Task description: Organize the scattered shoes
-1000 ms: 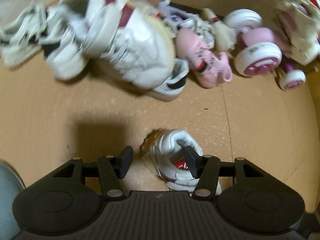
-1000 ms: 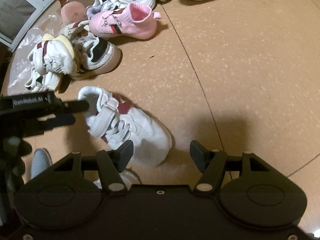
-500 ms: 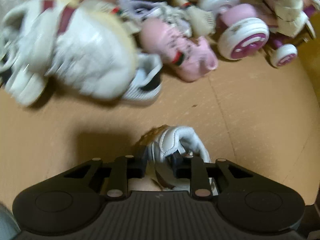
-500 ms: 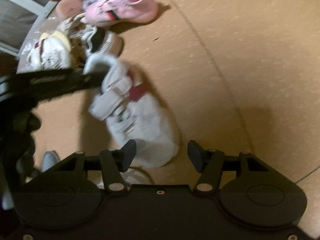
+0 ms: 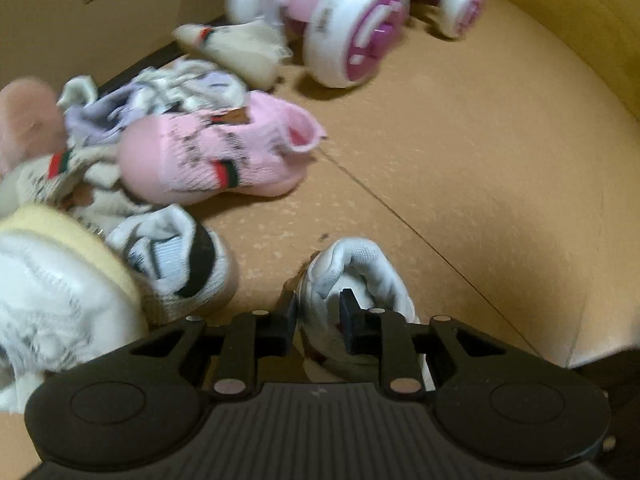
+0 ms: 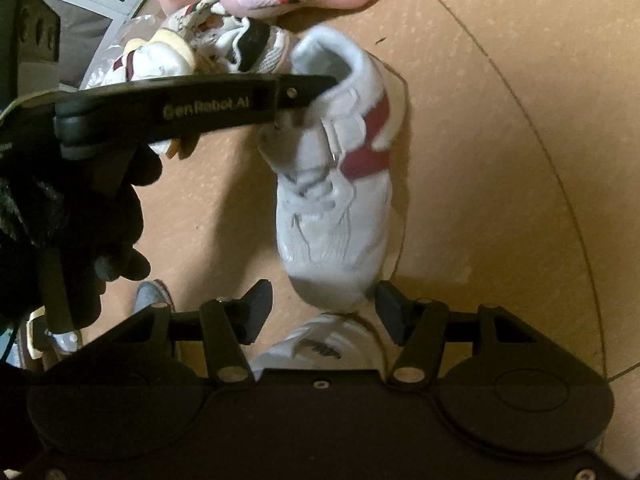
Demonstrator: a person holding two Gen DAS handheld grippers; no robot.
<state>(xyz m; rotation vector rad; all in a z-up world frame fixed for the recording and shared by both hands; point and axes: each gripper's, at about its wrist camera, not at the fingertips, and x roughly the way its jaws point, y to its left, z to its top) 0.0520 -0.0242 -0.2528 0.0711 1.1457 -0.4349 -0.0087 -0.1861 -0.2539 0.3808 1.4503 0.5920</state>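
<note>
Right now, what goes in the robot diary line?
left hand-held gripper: shut on white sneaker collar | right hand-held gripper: open, empty

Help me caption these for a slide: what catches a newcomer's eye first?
The white sneaker with red stripes stands out in mid-frame, pinched at its heel collar by the left claw, its toe between the open fingers of the right claw. Behind it lies a jumble including a pink sock shoe, with pink-and-white toy wheels farther back.

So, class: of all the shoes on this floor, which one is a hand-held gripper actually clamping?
The white sneaker with dark red side panels. The left hand-held gripper pinches its heel collar; the other shoes lie ungripped in the pile.
</note>
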